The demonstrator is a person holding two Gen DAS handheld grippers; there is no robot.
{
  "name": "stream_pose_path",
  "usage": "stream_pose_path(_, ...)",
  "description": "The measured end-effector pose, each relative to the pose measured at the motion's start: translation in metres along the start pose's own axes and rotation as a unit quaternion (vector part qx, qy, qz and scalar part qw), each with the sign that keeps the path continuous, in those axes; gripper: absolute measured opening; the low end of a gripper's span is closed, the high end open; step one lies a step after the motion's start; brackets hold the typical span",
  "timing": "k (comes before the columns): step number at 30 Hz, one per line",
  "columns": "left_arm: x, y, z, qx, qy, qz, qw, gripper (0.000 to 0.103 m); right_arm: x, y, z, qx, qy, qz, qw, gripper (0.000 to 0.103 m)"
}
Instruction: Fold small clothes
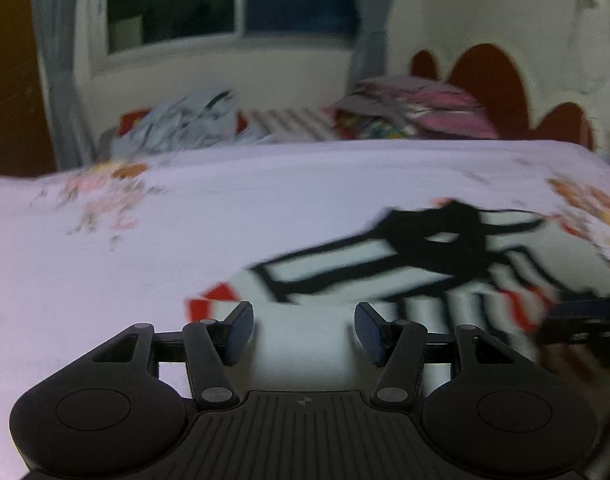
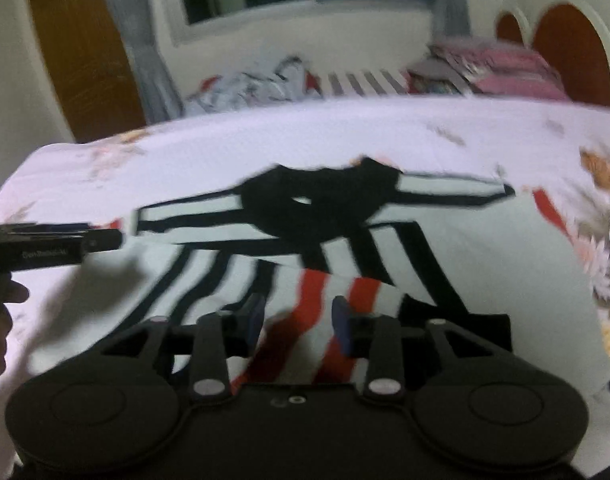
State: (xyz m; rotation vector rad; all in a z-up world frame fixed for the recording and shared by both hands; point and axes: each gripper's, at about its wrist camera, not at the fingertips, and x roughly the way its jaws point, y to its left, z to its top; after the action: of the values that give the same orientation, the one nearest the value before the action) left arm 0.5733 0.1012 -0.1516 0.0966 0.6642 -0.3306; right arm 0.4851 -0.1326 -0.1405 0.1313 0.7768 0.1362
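Lying flat on floral bedsheet (image 2: 265,136): one striped garment (image 2: 345,240), black, white, red. Left gripper (image 1: 304,330) and right gripper (image 2: 298,322) above it, both spread, pinching nothing.

Both views dim, indoor light with a cool violet cast on the bedsheet (image 1: 225,208). Window (image 1: 233,0) dark, gives no light. Strong motion blur across both frames: stripes of the shirt (image 2: 345,248) smear, floral print unreadable, far clothes pile (image 1: 185,120) soft. Left gripper (image 1: 304,330) body sharp in its own view; right gripper (image 2: 298,324) slightly softer. Soft shadow falls on the shirt between the right fingers. Fisheye bends the bed edge into an arc; corners vignette to black. No glare.
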Motion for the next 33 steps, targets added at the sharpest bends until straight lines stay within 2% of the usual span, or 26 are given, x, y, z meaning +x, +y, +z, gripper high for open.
stream_pose_path(3, -0.017, -0.034, -0.02, -0.01, 0.011, -0.022, 0.9997, 0.056, -0.01, 0.01, -0.013, -0.018, 0.01, 0.013, 1.0, 0.031)
stream_pose_path(6, -0.014, -0.061, -0.041, -0.005, 0.04, -0.021, 0.999, 0.056, -0.006, 0.014, -0.026, -0.034, 0.027, 0.01, 0.999, 0.031)
stream_pose_path(7, -0.01, -0.066, -0.047, -0.001, 0.051, -0.008, 0.9987, 0.056, -0.004, 0.013, -0.029, -0.038, 0.03, 0.008, 0.999, 0.031)
stream_pose_path(9, -0.008, -0.066, -0.052, -0.007, 0.05, -0.001, 0.9987, 0.061, -0.006, 0.004, -0.032, -0.037, 0.024, 0.005, 0.999, 0.028)
stream_pose_path(10, -0.007, -0.063, -0.051, -0.017, 0.052, 0.001, 0.9985, 0.063, -0.009, -0.002, -0.032, -0.038, 0.017, -0.014, 0.999, 0.028)
stream_pose_path(11, -0.008, -0.058, -0.051, -0.028, 0.054, 0.005, 0.9982, 0.063, -0.012, -0.012, -0.034, -0.033, 0.011, -0.035, 0.999, 0.027)
stream_pose_path(13, -0.008, -0.049, -0.051, -0.038, 0.054, 0.018, 0.9977, 0.063, -0.018, -0.039, -0.035, 0.0, 0.005, -0.046, 0.999, 0.02)
stream_pose_path(15, -0.009, -0.047, -0.056, -0.035, 0.053, 0.021, 0.9978, 0.063, -0.025, -0.064, -0.036, 0.018, 0.004, -0.054, 0.998, 0.019)
stream_pose_path(17, -0.007, -0.054, -0.058, -0.02, 0.053, 0.035, 0.9978, 0.063, -0.027, -0.08, -0.038, 0.023, 0.009, -0.036, 0.999, 0.019)
stream_pose_path(25, 0.0, -0.079, -0.051, -0.037, 0.063, 0.111, 0.9912, 0.067, -0.025, -0.098, -0.036, 0.015, 0.015, 0.022, 1.0, 0.019)
stream_pose_path(33, 0.0, -0.088, -0.048, -0.03, 0.074, 0.146, 0.986, 0.07, -0.021, -0.108, -0.03, 0.007, 0.034, 0.057, 0.998, 0.019)
